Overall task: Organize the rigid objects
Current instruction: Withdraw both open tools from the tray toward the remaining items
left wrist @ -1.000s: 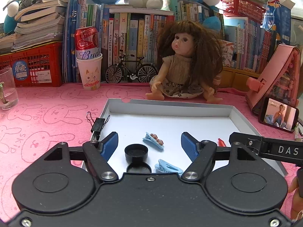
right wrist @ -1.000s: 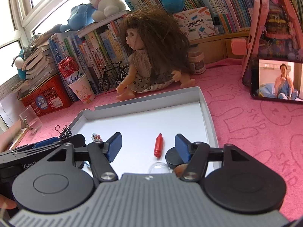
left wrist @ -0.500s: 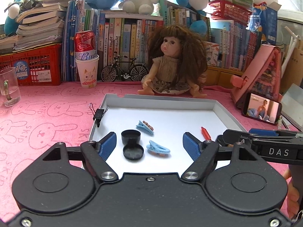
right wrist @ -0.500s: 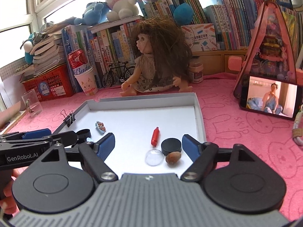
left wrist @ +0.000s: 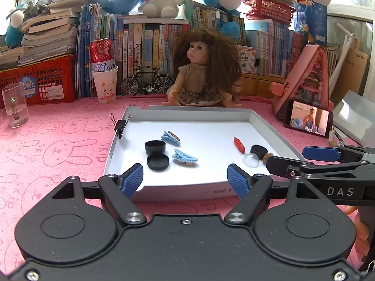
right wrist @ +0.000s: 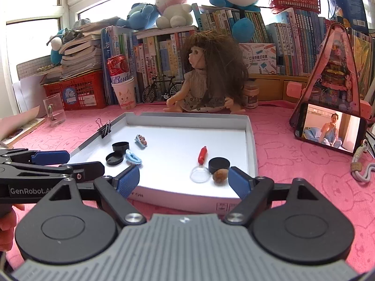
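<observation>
Your left gripper (left wrist: 185,178) stands with its jaws wide apart and nothing between the blue pads, hanging just short of the near wall of the white tray (left wrist: 187,193); its jaws have just been opening. Straight ahead of it, inside the tray, lie a black lid (left wrist: 158,162) and, just beyond it, a black pot (left wrist: 155,146), with two blue hair clips (left wrist: 184,158) just to their right. Your right gripper (right wrist: 184,181) is also spread wide and empty, its jaws having just been opening, and it too sits at the tray's near edge. Just ahead of its right pad lie a brown nut (right wrist: 220,175) and a black cap (right wrist: 219,164), touching or nearly so, a clear dome (right wrist: 199,177) to their left and a red peg (right wrist: 202,155) beyond. A binder clip (right wrist: 105,127) grips the tray's left wall.
</observation>
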